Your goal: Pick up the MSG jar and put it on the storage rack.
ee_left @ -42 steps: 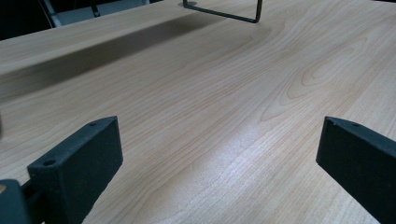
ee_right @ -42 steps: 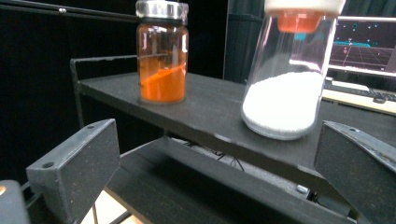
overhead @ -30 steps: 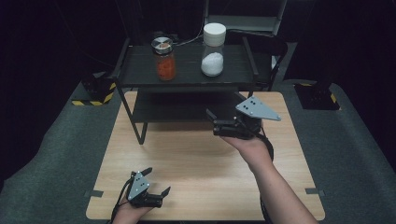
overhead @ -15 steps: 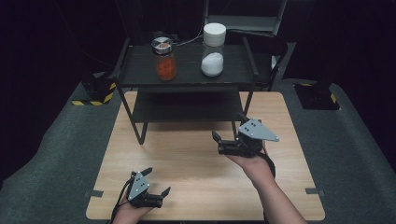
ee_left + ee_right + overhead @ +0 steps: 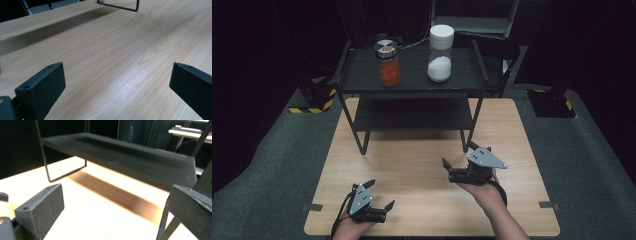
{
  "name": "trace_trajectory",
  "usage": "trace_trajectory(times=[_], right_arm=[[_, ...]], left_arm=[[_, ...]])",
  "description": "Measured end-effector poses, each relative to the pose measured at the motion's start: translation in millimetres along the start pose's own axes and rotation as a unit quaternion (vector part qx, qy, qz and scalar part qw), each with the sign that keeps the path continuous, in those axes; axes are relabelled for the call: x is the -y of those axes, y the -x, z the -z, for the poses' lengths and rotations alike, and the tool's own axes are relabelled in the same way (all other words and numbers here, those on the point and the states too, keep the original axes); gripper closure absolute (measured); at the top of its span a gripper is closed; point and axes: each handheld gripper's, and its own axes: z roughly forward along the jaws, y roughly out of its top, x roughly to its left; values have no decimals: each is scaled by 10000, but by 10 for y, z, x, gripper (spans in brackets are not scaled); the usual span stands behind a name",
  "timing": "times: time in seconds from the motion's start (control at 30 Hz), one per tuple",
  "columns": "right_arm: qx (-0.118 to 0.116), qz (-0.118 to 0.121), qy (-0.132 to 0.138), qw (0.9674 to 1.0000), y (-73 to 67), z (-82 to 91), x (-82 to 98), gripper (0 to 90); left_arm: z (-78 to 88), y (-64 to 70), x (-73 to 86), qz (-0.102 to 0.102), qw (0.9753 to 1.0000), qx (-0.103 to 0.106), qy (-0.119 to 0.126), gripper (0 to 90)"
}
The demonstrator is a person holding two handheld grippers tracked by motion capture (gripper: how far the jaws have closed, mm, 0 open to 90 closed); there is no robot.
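— pulling back, is it? the right tongs (image 5: 457, 170) were up by the shelf rack (image 5: 412, 75) a second ago; now they hang low over the counter (image 5: 422, 160), jaws wide, holding nothing.
— yes, looks like a retreat. left tongs (image 5: 379, 195) stayed at the near edge, wide and empty too.
— and the jars?
— both on the rack's top shelf: white-lidded jar (image 5: 440, 52) of white powder, and beside it a smaller orange-filled jar (image 5: 388, 62).
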Motion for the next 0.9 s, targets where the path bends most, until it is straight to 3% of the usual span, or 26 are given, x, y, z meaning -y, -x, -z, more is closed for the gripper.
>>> trace_trajectory(times=[0.27, 0.5, 0.7, 0.9], right_arm=[[94, -12, -449, 9989, -30, 26, 380, 3], [257, 58, -1056, 9941, -57, 56, 708, 4], [376, 128, -1304, 9907, -83, 81, 815, 5], [407, 171, -1298, 9906, -103, 92, 821, 5]], left_arm=[[3, -4, 8, 17, 10000, 9, 20, 6], [8, -7, 16, 12, 10000, 16, 42, 6], [12, 3, 18, 5, 10000, 7, 44, 6], [14, 8, 21, 6, 10000, -11, 52, 6]])
